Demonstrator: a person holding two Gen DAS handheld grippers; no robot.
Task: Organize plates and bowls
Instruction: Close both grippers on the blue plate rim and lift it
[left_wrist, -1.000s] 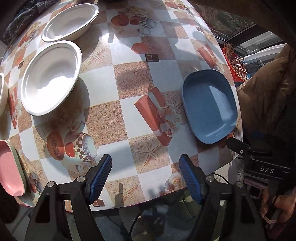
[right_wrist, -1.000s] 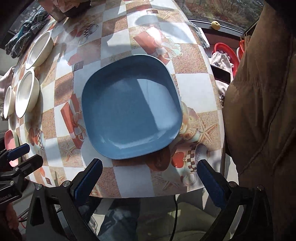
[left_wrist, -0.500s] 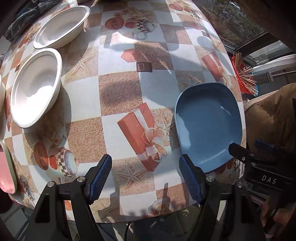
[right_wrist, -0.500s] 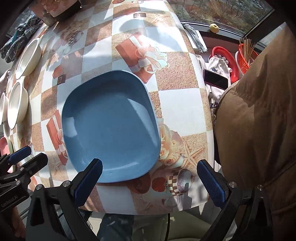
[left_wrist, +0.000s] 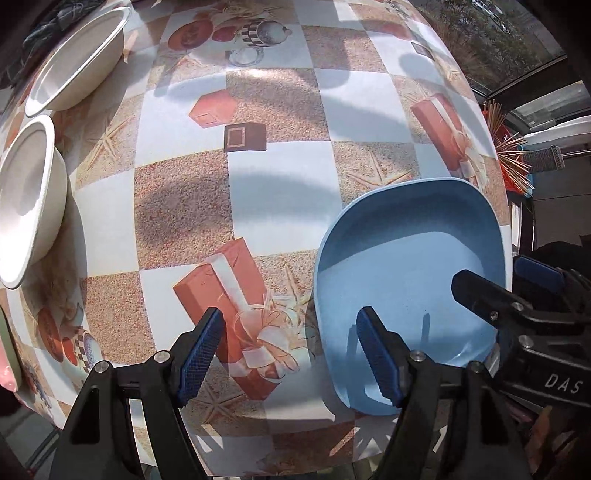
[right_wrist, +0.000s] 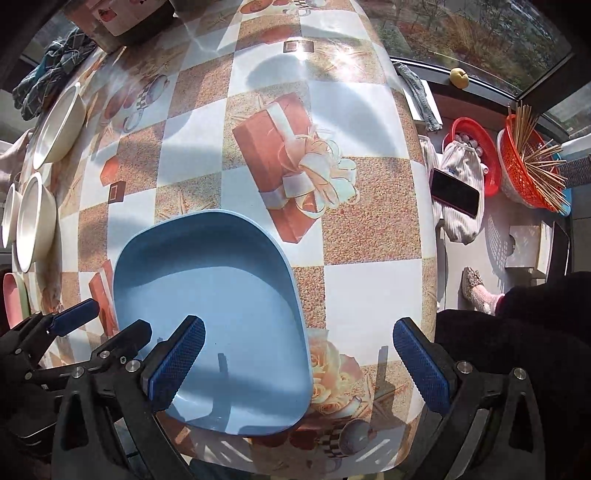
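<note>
— Two claws, both spread wide and grasping nothing, yes?

— Yes. The left claw (left_wrist: 290, 354) has its jaws released; its right pad hangs over the near left rim of the blue plate (left_wrist: 410, 295), its left pad over the surface (left_wrist: 277, 184). Whether that pad touches the rim I cannot tell. The right claw (right_wrist: 299, 363) is equally released, its left pad above the plate's basin, its right pad out at 3 o'clock over the cloth.

— Where does the plate sit?

— Flat on the surface at its near edge, about 5 o'clock in the left wrist view and 7 o'clock in the right wrist view.

— What differs from half a second ago?

— Both claws have closed in: the plate looms larger and now lies under a pad of each, where before it lay ahead of them. The jaw spread looks unchanged.

— Materials?

— The plate is matte blue, a rounded square with a shallow raised lip. The pads are dark blue with a fine grid texture on black arms. Cream round bowls, one (left_wrist: 31, 199) at 9 o'clock and another (left_wrist: 77, 59) at 10 o'clock, sit well apart from the plate. The cloth is glossy, checked white and sandy with gift-box prints.
</note>
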